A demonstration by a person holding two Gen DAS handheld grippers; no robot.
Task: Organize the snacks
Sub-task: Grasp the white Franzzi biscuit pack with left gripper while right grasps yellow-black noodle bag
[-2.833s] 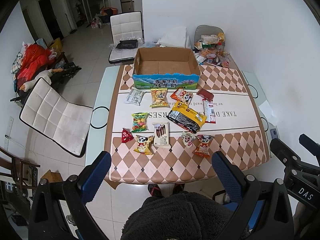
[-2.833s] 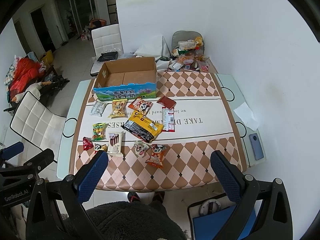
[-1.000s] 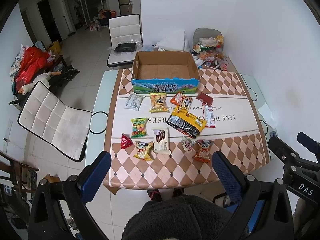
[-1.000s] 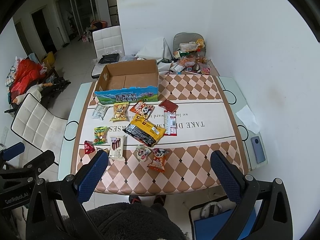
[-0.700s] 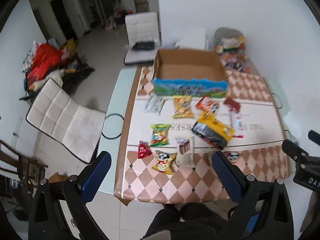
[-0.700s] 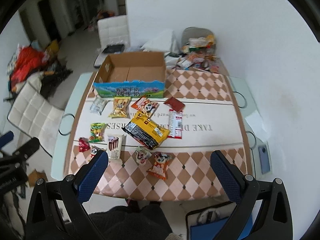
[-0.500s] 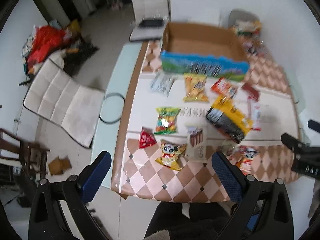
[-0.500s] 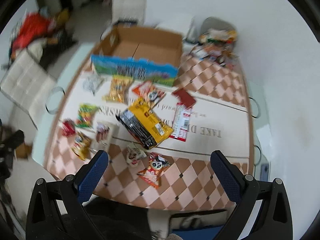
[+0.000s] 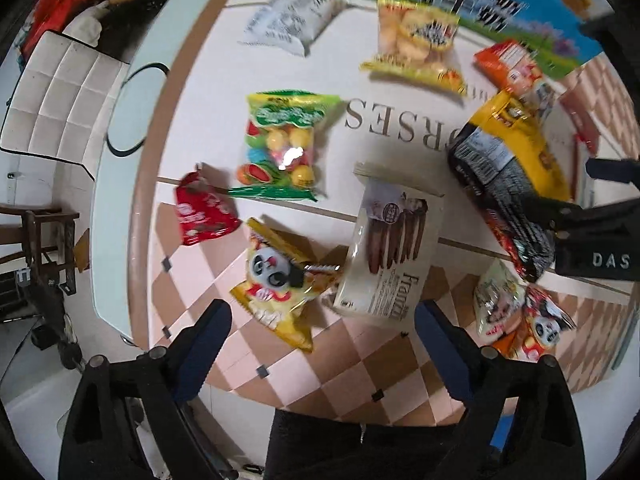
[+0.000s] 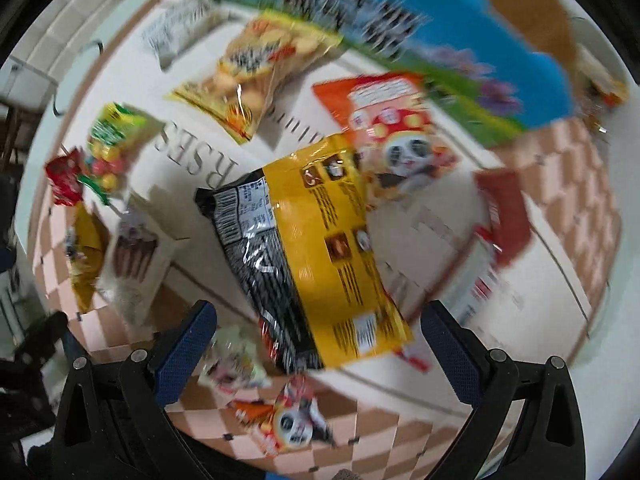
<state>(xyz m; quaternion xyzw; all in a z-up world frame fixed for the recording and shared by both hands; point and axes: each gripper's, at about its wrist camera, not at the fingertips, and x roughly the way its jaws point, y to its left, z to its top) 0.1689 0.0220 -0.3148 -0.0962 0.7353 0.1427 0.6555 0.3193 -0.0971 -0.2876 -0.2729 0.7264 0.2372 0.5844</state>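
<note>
Several snack packs lie on the table in front of a cardboard box with a blue-green front (image 9: 460,4) (image 10: 400,36). My left gripper (image 9: 320,332) is open just above a yellow panda pack (image 9: 280,280) and a white wafer box (image 9: 392,256). My right gripper (image 10: 318,340) is open over a big yellow-and-black bag (image 10: 308,256); an orange panda pack (image 10: 396,140) lies behind the bag. The right gripper also shows at the right edge of the left wrist view (image 9: 592,216). A green candy bag (image 9: 284,140) and a small red pack (image 9: 200,216) lie left.
The table (image 9: 280,376) has a checkered pink-brown cloth. A white chair (image 9: 52,92) stands to its left. More small panda packs lie at the front (image 10: 288,420) (image 9: 520,320). A red pack and a strip pack (image 10: 500,220) lie right.
Both grippers have dropped fast from high above down close to the snacks on the table. The views are now motion-blurred. Both stay open.
</note>
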